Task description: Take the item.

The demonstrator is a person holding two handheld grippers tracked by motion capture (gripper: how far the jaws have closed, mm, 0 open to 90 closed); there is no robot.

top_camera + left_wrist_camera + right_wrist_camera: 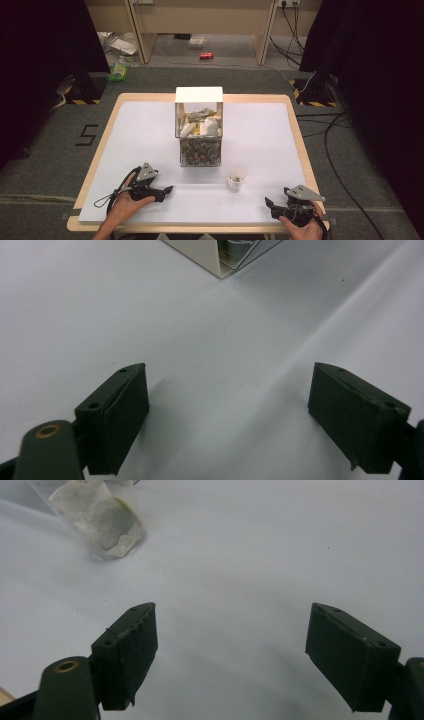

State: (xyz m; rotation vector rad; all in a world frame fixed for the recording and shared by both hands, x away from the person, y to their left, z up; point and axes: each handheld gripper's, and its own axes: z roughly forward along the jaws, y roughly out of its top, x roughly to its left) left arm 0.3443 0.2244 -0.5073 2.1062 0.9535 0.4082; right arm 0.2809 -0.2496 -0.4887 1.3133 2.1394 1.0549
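Observation:
A clear two-tier box with a white top stands at the table's middle; pale packets fill its upper shelf and dark round pieces its lower one. A clear plastic cup with something small inside stands to its front right, and shows at the upper left of the right gripper view. My left gripper rests low at the front left, open with nothing between its jaws; a corner of the box lies ahead of it. My right gripper sits at the front right, open and empty.
A white sheet covers the wooden table. Beyond the far edge, on the floor, lie a red can, a green bottle and cables. Black curtains hang on both sides.

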